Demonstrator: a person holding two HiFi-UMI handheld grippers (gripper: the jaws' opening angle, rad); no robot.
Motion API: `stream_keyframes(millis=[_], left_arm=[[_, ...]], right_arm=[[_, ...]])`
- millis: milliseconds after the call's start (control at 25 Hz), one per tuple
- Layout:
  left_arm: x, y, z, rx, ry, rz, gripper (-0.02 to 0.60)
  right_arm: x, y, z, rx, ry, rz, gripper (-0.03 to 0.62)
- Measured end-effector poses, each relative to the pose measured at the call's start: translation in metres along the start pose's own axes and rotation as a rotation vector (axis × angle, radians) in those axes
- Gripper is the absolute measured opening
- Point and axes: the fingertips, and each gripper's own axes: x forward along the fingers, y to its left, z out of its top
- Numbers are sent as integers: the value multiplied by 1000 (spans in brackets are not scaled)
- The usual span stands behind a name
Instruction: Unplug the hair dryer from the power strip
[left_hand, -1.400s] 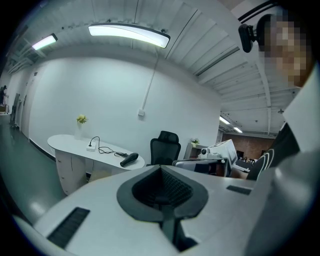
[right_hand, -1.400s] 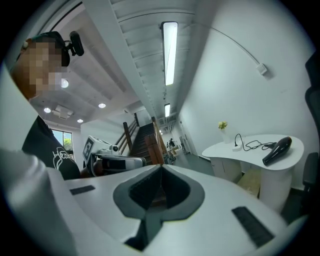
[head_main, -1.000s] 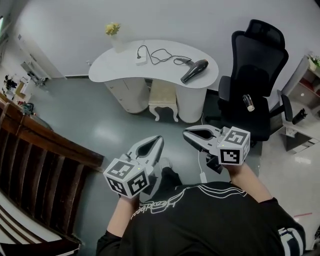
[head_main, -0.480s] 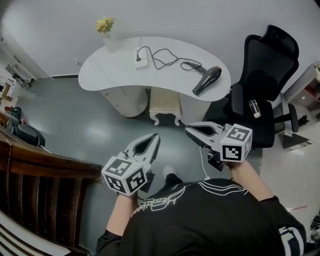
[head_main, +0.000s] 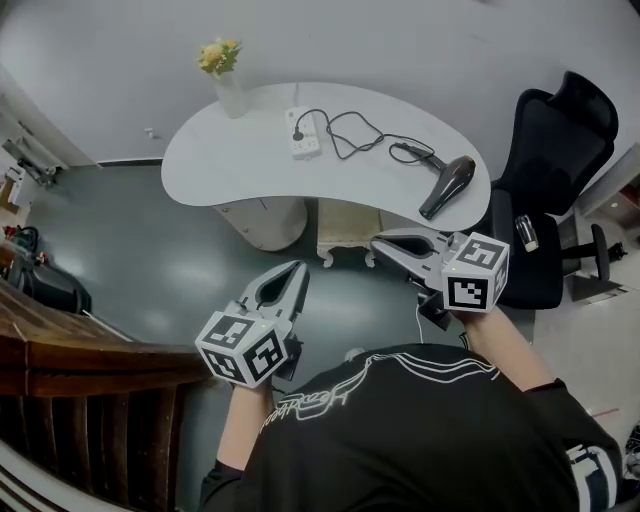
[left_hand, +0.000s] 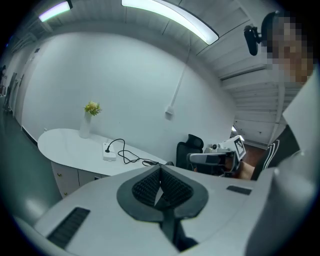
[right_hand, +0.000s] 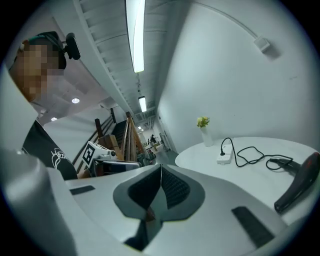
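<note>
A white power strip (head_main: 305, 134) lies on the white kidney-shaped table (head_main: 220, 160), with a black plug in its far end. From it a black cord (head_main: 365, 134) loops to the black hair dryer (head_main: 447, 186) near the table's right edge. My left gripper (head_main: 298, 266) and right gripper (head_main: 376, 244) hang shut and empty over the floor, short of the table. The left gripper view shows its shut jaws (left_hand: 160, 167), the strip (left_hand: 109, 152) and cord (left_hand: 131, 158) far ahead. The right gripper view shows its shut jaws (right_hand: 161, 166), the strip (right_hand: 224, 159) and dryer (right_hand: 298, 186).
A vase of yellow flowers (head_main: 222, 60) stands at the table's back left. A cream stool (head_main: 345, 232) is tucked under the table, and a black office chair (head_main: 555, 150) stands to its right. A wooden stair railing (head_main: 60, 360) runs along the left.
Both grippers, still shut, have travelled across the floor toward the table. The table, strip and dryer now sit nearer and larger in the head view, and the railing has slid back.
</note>
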Motion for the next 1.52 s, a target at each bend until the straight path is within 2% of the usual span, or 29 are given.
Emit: stream_keyframes(millis=[240, 480, 840, 920, 1080, 1240, 1360, 1520], left_arm=[[15, 29, 11, 7, 10, 7, 3], [43, 74, 18, -20, 41, 43, 3], [125, 166, 68, -34, 53, 70, 3], [149, 179, 78, -40, 59, 58, 3], [182, 203, 100, -140, 43, 1, 3], [205, 233, 112, -154, 59, 12, 3], [223, 255, 119, -224, 55, -9, 3], [251, 279, 134, -198, 43, -75, 3]], right_arm=[[24, -29, 8, 14, 0, 2, -3], [64, -84, 19, 60, -14, 24, -3], [143, -177, 53, 80, 3, 67, -3], [157, -198, 59, 94, 3, 79, -3], [176, -239, 72, 112, 17, 89, -3], [190, -265, 83, 104, 18, 88, -3], [201, -277, 83, 117, 26, 93, -3], [210, -289, 87, 163, 8, 101, -3]])
